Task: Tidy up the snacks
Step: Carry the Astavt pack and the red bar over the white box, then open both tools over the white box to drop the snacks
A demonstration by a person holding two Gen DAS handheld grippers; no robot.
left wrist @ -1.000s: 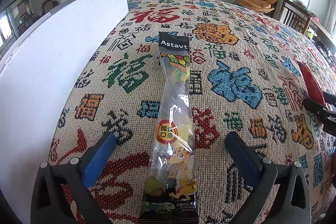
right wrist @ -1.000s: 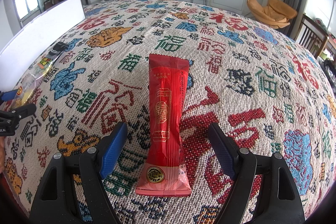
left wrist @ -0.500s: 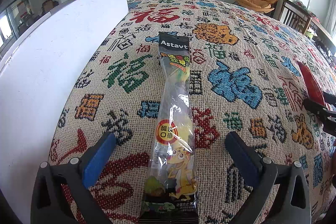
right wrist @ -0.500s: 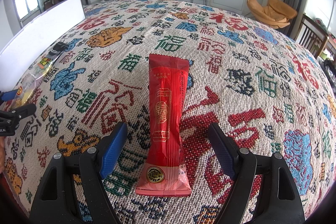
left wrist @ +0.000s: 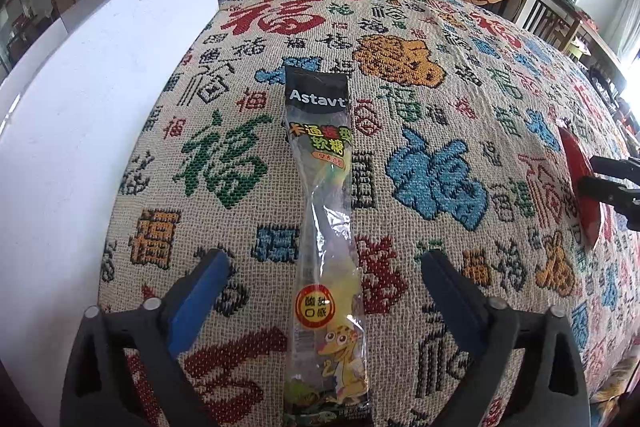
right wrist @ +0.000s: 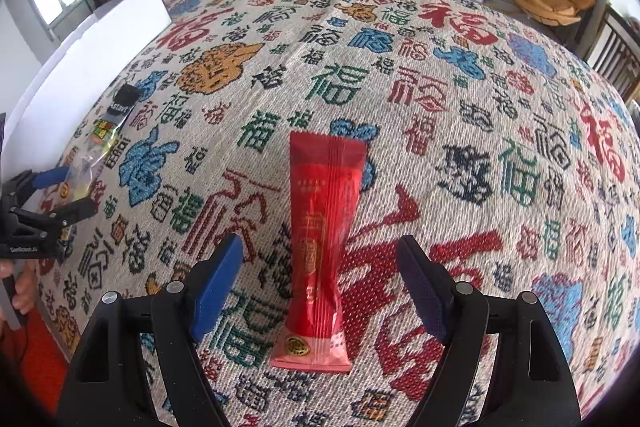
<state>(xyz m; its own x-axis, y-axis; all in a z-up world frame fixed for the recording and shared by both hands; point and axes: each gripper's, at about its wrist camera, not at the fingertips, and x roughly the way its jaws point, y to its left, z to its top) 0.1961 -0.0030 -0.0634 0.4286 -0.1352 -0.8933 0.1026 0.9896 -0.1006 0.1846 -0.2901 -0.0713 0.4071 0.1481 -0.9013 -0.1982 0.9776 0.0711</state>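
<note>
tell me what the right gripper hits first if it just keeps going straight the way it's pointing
Probably the long red foil snack packet: it lies flat on the patterned woven tablecloth, lengthwise between the open blue-padded fingers of the right gripper. Depth is unclear, so it may graze the cloth first.

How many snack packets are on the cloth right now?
2. The clear gummy packet lies between the open left gripper fingers; the red packet lies between the open right gripper fingers. None hidden, seemingly.

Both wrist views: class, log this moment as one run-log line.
left tongs: open, straddling gummy candy packet | right tongs: open, straddling red snack packet | both packets flat on patterned cloth
</note>
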